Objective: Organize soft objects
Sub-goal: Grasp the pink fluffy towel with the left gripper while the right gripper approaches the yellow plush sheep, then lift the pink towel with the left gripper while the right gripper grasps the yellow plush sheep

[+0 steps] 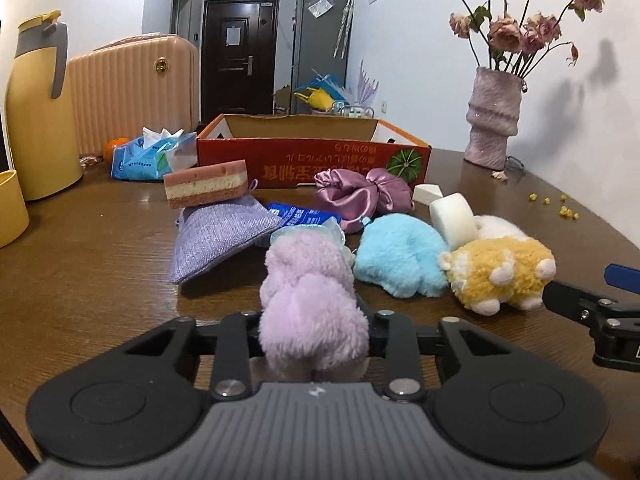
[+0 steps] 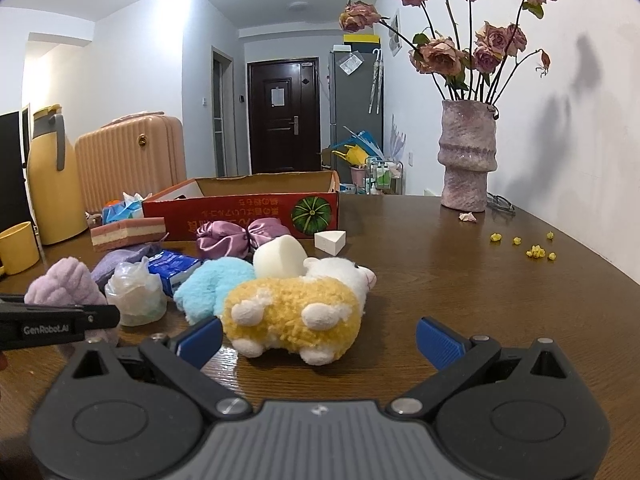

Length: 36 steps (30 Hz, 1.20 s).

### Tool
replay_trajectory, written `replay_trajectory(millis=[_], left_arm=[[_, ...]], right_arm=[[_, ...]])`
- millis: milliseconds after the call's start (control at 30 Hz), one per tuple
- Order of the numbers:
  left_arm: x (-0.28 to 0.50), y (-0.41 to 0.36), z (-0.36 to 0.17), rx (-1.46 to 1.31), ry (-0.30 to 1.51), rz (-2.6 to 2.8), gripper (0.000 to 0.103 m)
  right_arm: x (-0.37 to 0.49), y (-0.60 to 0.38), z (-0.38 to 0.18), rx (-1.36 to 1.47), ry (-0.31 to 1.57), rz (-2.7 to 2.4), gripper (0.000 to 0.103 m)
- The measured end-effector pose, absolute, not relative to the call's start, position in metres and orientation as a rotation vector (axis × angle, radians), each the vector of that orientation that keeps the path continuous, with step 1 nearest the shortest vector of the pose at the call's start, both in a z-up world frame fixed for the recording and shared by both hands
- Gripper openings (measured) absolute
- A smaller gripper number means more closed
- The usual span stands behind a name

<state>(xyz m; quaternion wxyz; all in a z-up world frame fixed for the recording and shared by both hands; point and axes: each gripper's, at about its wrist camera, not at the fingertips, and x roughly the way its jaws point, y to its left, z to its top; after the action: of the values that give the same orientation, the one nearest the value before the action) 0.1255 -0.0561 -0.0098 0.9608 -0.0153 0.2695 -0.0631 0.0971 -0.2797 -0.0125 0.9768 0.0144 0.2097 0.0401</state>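
Around the rough pink ceramic vase (image 2: 468, 156) of dried pink roses (image 2: 472, 46) on the dark wooden table (image 2: 460, 280) — small yellow crumbs (image 2: 536, 251) lie near its right, while the ribbed peach suitcase (image 2: 130, 158), yellow thermos jug (image 2: 52, 176) and dark brown door (image 2: 284, 116) stand far left.

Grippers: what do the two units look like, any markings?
Both have black linkage arms, round pivot housings and a ribbed grey body. The right gripper has blue ribbed finger pads. The left gripper carries white "GenRobot.AI" lettering on its side. No cables or sleeves visible.
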Motion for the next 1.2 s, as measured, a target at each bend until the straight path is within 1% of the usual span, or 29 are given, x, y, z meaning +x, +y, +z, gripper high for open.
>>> replay_trajectory(millis=[767,1200], left_arm=[[0.109,-0.014,0.003,-0.090,0.404,-0.092,0.029],[0.109,-0.002,0.003,-0.114,0.399,-0.097,0.030]], right_arm=[[0.107,-0.253,0.002,-0.025,0.430,0.089,0.103],[0.130,-0.242,-0.004,-0.056,0.480,0.080,0.103]])
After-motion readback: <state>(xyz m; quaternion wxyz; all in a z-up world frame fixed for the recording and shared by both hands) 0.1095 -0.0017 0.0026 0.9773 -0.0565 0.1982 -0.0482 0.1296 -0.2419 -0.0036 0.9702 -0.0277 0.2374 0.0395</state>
